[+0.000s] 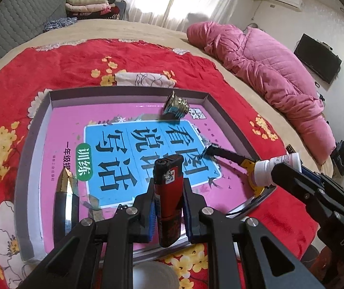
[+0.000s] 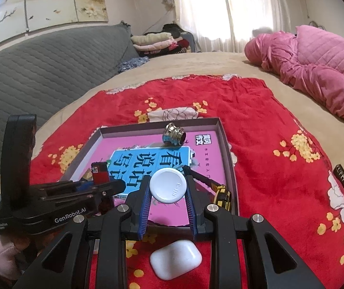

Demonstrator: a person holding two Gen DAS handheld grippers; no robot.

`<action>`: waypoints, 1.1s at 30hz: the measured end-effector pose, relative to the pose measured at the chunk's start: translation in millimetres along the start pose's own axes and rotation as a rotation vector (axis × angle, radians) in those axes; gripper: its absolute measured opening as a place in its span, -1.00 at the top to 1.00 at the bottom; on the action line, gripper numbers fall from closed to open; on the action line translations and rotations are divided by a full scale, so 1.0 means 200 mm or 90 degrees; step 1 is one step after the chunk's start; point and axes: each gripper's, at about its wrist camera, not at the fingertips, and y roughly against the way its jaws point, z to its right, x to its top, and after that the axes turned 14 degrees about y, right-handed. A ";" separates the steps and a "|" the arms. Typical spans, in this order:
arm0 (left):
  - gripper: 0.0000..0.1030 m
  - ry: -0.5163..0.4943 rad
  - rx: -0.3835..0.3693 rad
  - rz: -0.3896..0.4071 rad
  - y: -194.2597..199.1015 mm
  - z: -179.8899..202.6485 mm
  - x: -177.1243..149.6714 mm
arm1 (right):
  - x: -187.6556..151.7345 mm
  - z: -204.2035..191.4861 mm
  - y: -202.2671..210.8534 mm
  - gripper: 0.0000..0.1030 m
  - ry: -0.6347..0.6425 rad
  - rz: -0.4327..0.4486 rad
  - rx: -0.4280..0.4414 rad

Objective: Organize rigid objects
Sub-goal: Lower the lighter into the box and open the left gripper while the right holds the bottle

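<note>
"GenRobot.AI" on left gripper (image 2: 114, 187); "DAS" on right gripper (image 1: 274, 172)

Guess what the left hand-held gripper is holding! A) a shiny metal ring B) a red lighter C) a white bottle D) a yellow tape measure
B: the left hand-held gripper is shut on the red lighter, pads pressing both its sides above the tray; the white bottle sits in the right hand-held gripper.
</note>
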 end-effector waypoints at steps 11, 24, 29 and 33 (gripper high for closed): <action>0.63 0.003 0.005 -0.016 -0.03 -0.03 -0.01 | -0.02 0.01 -0.08 0.46 -0.004 -0.027 -0.005; 0.63 0.027 0.021 -0.017 -0.03 -0.10 0.02 | -0.03 -0.05 -0.18 0.46 0.045 -0.080 -0.026; 0.63 0.040 0.034 -0.020 -0.04 -0.14 0.02 | -0.05 -0.05 -0.23 0.46 0.047 -0.112 -0.034; 0.64 0.038 0.040 -0.021 -0.05 -0.15 0.01 | -0.07 -0.03 -0.24 0.46 0.038 -0.119 -0.039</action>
